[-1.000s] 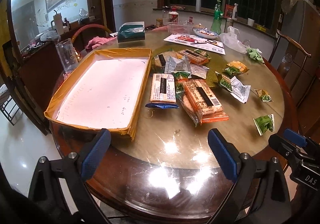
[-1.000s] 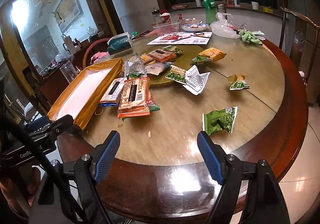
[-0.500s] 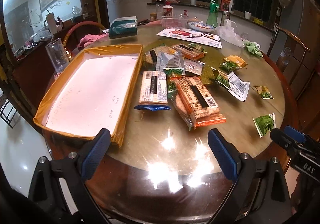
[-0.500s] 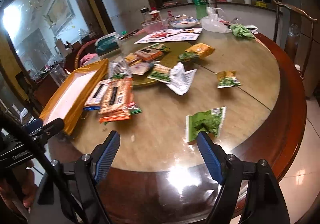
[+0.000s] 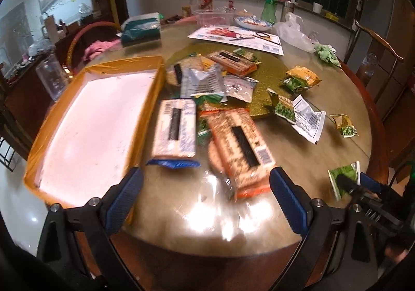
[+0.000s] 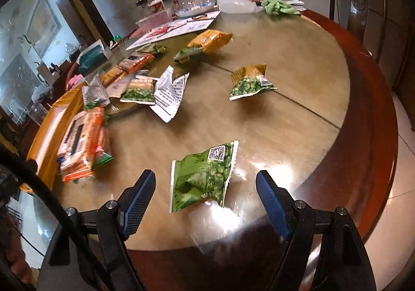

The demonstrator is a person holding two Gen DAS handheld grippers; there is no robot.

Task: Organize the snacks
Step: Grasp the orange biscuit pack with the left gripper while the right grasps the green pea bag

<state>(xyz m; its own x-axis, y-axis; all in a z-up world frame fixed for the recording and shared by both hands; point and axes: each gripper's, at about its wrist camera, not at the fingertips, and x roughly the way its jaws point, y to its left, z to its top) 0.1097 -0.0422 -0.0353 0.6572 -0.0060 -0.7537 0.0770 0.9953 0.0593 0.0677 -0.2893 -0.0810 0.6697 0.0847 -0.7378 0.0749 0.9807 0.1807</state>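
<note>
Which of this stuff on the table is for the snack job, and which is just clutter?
For the job:
green pea packet
orange cracker pack
white cracker pack
yellow-rimmed tray

Just lying about:
green bottle
tissue box
printed flyer
plastic bag

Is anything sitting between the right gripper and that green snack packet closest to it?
Nothing visible. The right gripper is open, and the green foil snack packet with the QR code lies flat on the glossy round wooden table directly ahead, between its fingers' line.

A round wooden table [image 6: 363,114] carries scattered snack packets [image 6: 202,176] and a yellow-rimmed tray [image 5: 93,119].
</note>
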